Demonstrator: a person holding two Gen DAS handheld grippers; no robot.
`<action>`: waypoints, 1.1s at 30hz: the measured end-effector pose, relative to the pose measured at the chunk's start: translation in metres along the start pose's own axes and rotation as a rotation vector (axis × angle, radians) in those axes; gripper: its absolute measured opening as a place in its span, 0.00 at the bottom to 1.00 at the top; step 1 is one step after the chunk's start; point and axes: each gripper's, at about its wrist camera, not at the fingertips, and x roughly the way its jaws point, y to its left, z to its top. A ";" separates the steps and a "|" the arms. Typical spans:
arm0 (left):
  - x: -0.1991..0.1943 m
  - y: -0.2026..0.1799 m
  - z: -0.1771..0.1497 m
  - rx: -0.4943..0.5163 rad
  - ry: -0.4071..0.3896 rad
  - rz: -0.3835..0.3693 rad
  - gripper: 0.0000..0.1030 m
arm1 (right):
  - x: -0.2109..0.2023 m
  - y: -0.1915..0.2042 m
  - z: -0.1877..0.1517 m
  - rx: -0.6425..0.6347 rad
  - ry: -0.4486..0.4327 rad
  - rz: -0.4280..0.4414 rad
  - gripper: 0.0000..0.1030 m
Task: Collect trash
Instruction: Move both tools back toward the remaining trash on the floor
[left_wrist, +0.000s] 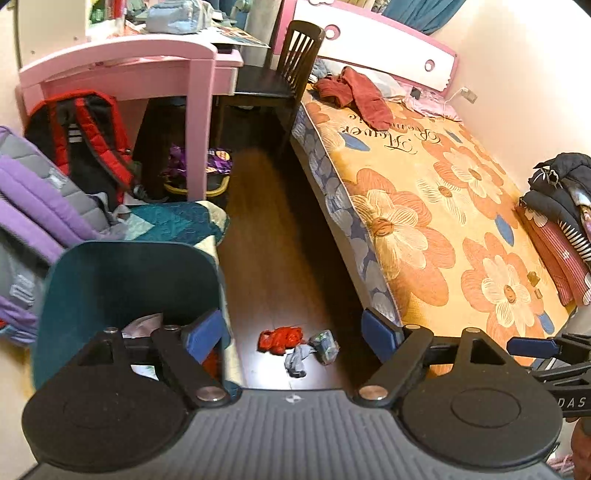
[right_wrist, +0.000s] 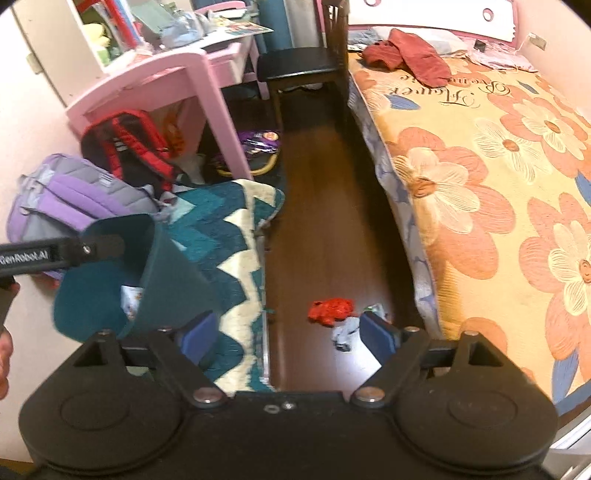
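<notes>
Three pieces of trash lie on the wooden floor beside the bed: a crumpled red wrapper (left_wrist: 279, 339) (right_wrist: 330, 312), a grey-blue scrap (left_wrist: 296, 360) (right_wrist: 344, 334) and a greenish wrapper (left_wrist: 325, 345) (right_wrist: 375, 308). A teal bin (left_wrist: 122, 291) (right_wrist: 147, 273) with paper scraps inside stands tilted at the left. My left gripper (left_wrist: 295, 336) is open above the trash; its left pad (left_wrist: 205, 334) hangs over the bin's rim. My right gripper (right_wrist: 288, 332) is open and empty, its right pad (right_wrist: 378, 336) just beside the scrap.
A bed with a floral cover (left_wrist: 443, 214) runs along the right. A teal zigzag rug (right_wrist: 236, 258), a purple backpack (left_wrist: 44, 206), a red-black backpack (left_wrist: 88, 136), a pink desk (left_wrist: 147, 70) and a dark chair (left_wrist: 284, 74) crowd the left and back.
</notes>
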 end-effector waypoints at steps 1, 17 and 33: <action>0.009 -0.006 0.001 -0.009 0.003 0.000 0.82 | 0.006 -0.011 0.001 -0.003 0.004 -0.001 0.84; 0.233 -0.053 -0.047 -0.039 0.103 0.049 0.98 | 0.201 -0.147 -0.002 -0.025 0.134 0.011 0.89; 0.501 -0.042 -0.194 -0.041 0.262 0.154 0.98 | 0.492 -0.200 -0.050 -0.078 0.276 0.016 0.87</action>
